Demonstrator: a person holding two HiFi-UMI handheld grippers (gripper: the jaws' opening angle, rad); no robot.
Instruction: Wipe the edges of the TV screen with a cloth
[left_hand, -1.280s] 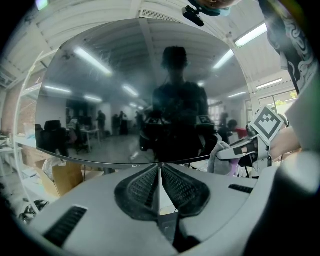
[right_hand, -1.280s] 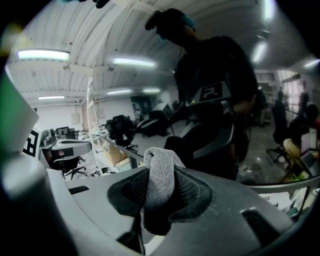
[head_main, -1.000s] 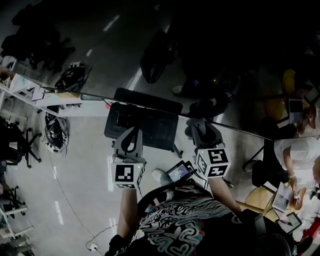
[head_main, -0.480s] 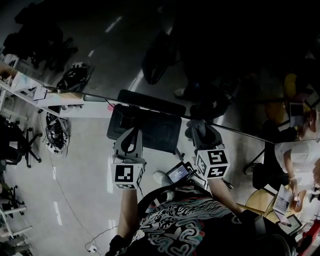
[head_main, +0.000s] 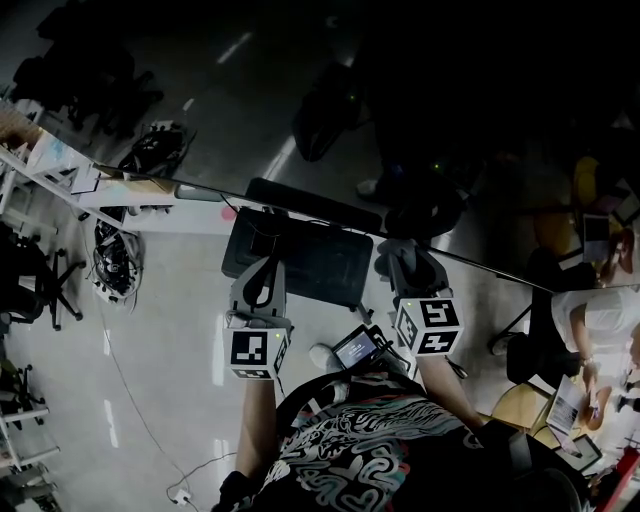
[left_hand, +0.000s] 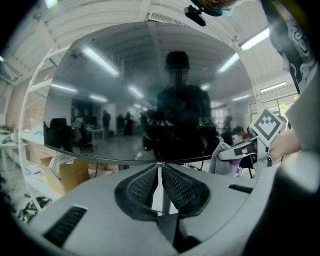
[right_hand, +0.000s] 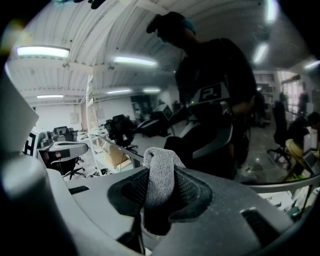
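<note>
Between the right claw's (right_hand: 160, 175) pads: a folded grey terry cloth (right_hand: 159, 165)

That claw is clenched on the cloth, whose rounded fold pokes out past the tips toward the large dark glossy TV screen (right_hand: 215, 100). Left claw (left_hand: 160, 167) is clenched on nothing, its tips close to the screen's edge. Black-and-white square markers (head_main: 425, 325) cover both cubes. Farther off, the glass mirrors ceiling lights.

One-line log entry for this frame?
left gripper: shut, empty, at TV screen lower edge | right gripper: shut on grey cloth, facing screen
</note>
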